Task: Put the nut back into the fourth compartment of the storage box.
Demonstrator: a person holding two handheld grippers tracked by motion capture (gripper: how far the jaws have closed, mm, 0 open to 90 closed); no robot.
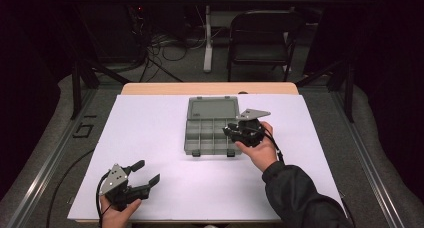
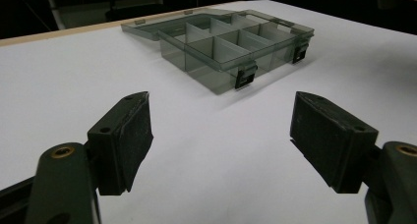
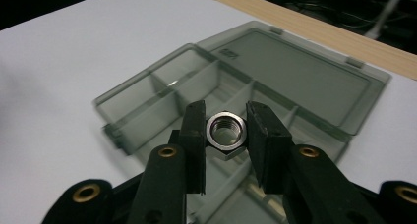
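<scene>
**Steel nut held over open organizer box**

Smoke-grey plastic organizer box (image 1: 212, 127) sits open mid-table on the white sheet (image 1: 150, 133), lid laid flat behind it, compartments apparently empty. Right gripper (image 3: 226, 130) is clamped on a hex nut (image 3: 226, 129), jaws bearing on two opposite flats, thread axis pointing at the camera. Nut hangs above the box's right-hand cells, apart from the dividers.

Left gripper (image 1: 142, 174) rests near the front-left table edge, jaws spread wide, holding nothing, well apart from the box.

Risks, as judged: smooth metal flats on narrow pads may let the nut twist or slip out. Released from above a divider, it could bounce into the wrong cell or onto the sheet. Nothing steadies the light box; a nudge might slide it.
</scene>
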